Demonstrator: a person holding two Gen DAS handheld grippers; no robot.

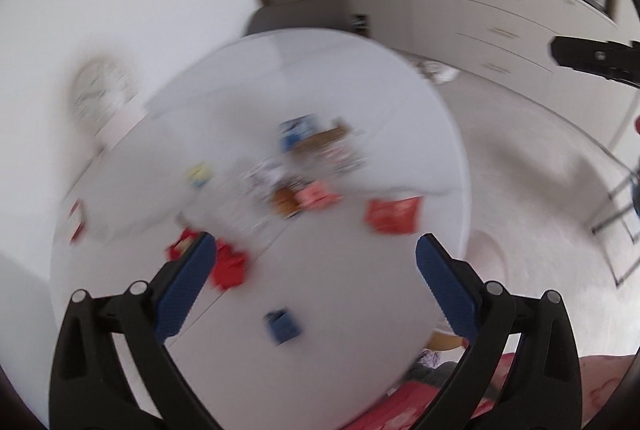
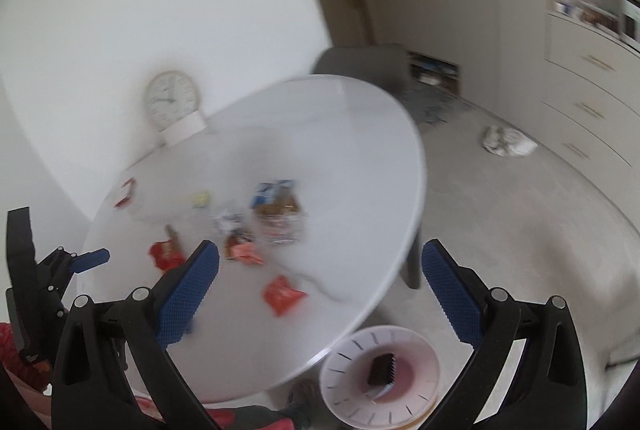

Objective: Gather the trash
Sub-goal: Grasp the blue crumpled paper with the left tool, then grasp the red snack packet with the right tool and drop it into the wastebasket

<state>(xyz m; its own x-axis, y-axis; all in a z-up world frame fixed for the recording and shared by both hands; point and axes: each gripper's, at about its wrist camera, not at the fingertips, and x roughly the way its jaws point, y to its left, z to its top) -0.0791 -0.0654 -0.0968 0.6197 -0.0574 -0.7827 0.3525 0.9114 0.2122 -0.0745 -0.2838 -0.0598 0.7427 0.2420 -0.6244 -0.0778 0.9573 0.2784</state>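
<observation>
Trash lies scattered on a round white table (image 1: 360, 78) (image 2: 352, 134). A pile of wrappers (image 1: 316, 154) (image 2: 276, 214) sits mid-table, with a red wrapper (image 1: 394, 216) (image 2: 282, 294) nearer the edge. There is also a crumpled red wrapper (image 1: 228, 266) (image 2: 164, 254), a small blue packet (image 1: 282, 326) and a yellow scrap (image 1: 200, 174) (image 2: 200, 198). My left gripper (image 1: 316, 244) hangs above the table, open and empty. My right gripper (image 2: 320, 249) is open and empty too, over the table's near edge. Both views are blurred.
A round white bin (image 2: 344, 362) with a dark item inside stands on the floor below the table edge. A clock (image 2: 172, 100) leans on the wall, a grey chair (image 2: 364, 64) stands behind the table, and a crumpled white bag (image 2: 506, 144) lies before drawers (image 2: 592, 102).
</observation>
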